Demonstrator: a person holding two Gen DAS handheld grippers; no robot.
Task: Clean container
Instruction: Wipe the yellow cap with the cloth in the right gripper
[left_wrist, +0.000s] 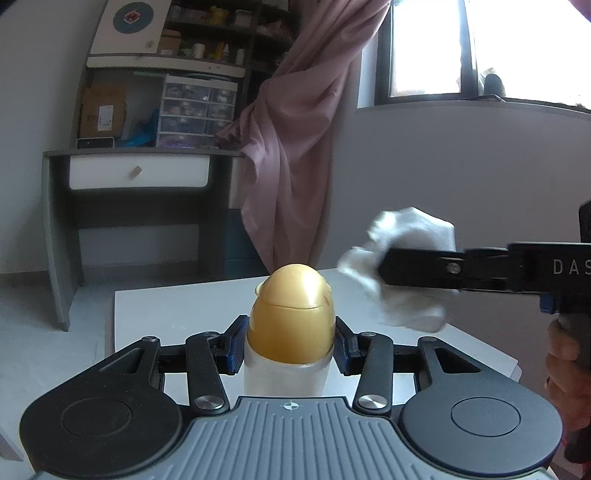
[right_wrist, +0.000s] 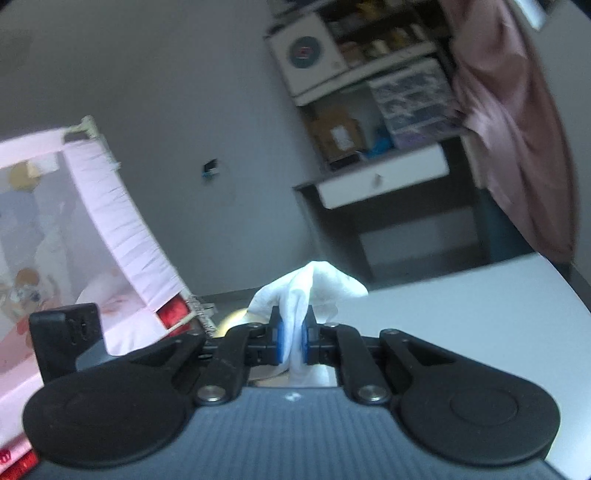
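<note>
Left claw: left gripper (left_wrist: 291, 345) is clamped on the container (left_wrist: 290, 332), blue pads pressed against both sides just where the gold cap meets the frosted body, holding it upright.
Right claw: right gripper (right_wrist: 291, 341) pinches a crumpled white tissue (right_wrist: 308, 291) between its blue pads; a wad bulges out ahead of the tips and a tail hangs below them.
Container: an egg-topped bottle, gold flip cap shut, pale translucent base, standing over the white table (left_wrist: 177, 314) with the table's far edge behind it.
Tissue, seen from the container: up and to the right of the gold cap, near it but plainly apart, nothing touching; the right claw reaches in level from the right side.
Hand: a person's hand (left_wrist: 567, 354) grips the right tool's handle at the picture's right edge.
Step in hand: judged to be the wipe itself, at a moment when the tissue is off the surface, either between strokes or on the approach.
Next move calls for: bringing the wad leftward and down onto the cap's dome, with light pressure so the bottle does not twist in the left claw's clamp, then stroking around the curve.
Backdrop: pink curtain (left_wrist: 295, 147) and a cluttered shelf unit (left_wrist: 162, 85) behind the container.
</note>
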